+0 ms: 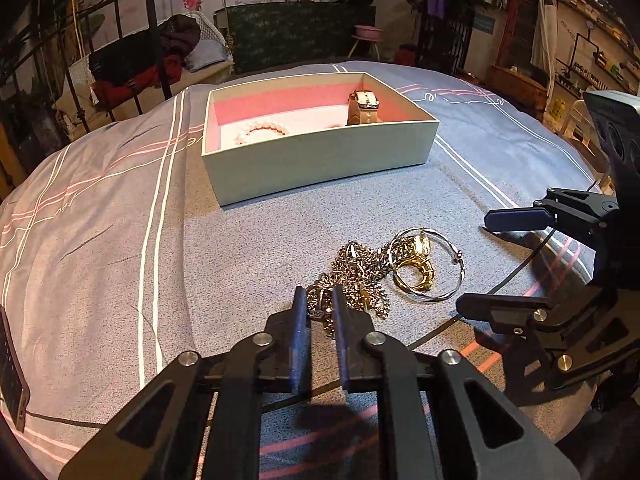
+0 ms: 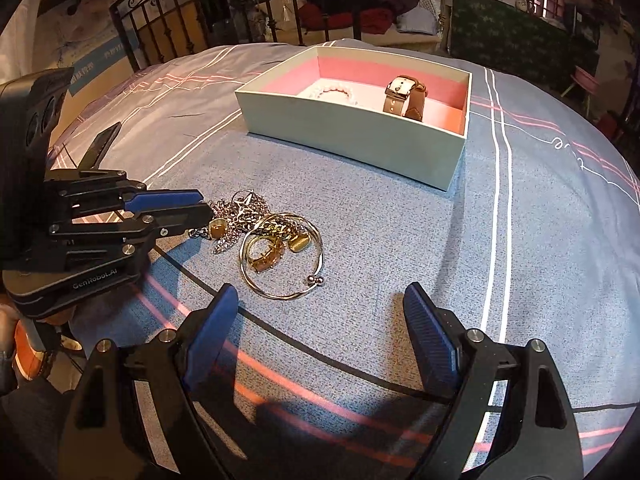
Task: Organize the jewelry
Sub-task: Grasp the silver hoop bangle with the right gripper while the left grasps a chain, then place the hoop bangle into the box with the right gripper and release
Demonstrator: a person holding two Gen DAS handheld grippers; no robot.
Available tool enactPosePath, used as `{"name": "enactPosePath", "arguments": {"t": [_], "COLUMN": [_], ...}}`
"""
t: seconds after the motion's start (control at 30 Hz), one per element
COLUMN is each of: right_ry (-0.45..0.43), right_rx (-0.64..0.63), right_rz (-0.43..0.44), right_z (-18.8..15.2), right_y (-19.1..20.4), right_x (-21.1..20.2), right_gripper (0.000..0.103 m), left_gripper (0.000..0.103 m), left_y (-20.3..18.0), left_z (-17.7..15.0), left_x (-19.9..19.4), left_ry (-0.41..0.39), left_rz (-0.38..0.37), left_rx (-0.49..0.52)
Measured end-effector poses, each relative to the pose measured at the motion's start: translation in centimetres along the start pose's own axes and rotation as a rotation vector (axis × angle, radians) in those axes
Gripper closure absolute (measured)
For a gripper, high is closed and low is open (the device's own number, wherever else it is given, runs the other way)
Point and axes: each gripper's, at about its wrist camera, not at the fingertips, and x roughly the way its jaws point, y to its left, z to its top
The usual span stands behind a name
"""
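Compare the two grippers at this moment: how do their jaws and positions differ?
The left gripper is nearly shut with its tips in the chain pile; the right gripper is wide open, holding nothing. Left touches jewelry; right hangs short of the bangle. Both have blue pads.

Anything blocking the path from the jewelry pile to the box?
Nothing visible on the bedspread between the pile and the box. Only the box's near wall must be cleared. Inside, a pearl bracelet and watch take some floor. Left tongs are closed on the chain.
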Motion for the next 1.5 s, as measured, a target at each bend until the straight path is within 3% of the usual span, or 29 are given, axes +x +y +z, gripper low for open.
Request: {"name": "enactPosePath", "arguments": {"t": [0.3, 0.37, 0.4, 0.43, 0.83, 1.1, 1.3, 1.5], "right_ry": [0.046, 0.04, 0.035, 0.029, -0.12, -0.146, -0.167, -0.231], "right_rx": [-0.117, -0.143, -0.145, -0.14, -0.055, -0.046, -0.07, -0.088], "right_rz": [-0.008, -0.004, 0.009, 0.012, 0.001, 0.004, -0.003, -0.045], "right_z": [2.5, 2.8, 2.8, 3.0, 3.3, 4.1, 5.1, 8.9], "right_y": [2.5, 3.0, 3.0, 3.0, 0.4, 0.0, 0.5, -0.2], "right_x": [3.1, 3.3, 3.2, 3.0, -1.8, -2.8, -3.1, -4.0], "right_gripper": [0.016, 0.03, 0.047, 0.053, 0.053, 0.053, 0.053, 0.053], "left_gripper": [0.097, 0.097, 0.097, 0.097, 0.097, 0.097, 0.097, 0.097], "left_y": [2.4, 3.2, 3.4, 3.5, 3.3, 3.3, 3.0, 3.3], "left_z": [0.8, 1.2, 1.4, 1.6, 4.5, 7.5, 8.4, 10.7], "left_x": [-1.7, -2.3, -2.6, -2.8, -5.3, -8.3, -7.1, -4.0], "left_ry": [-0.055, -0.072, -0.08, -0.087, -0.169, -0.277, -0.256, -0.208], "left_rz": [-0.043, -0.056, -0.055, -0.056, -0.073, -0.069, -0.051, -0.016], "left_rx": [-0.112, -0.137, -0.144, -0.148, -0.125, -0.091, -0.08, -0.111]}}
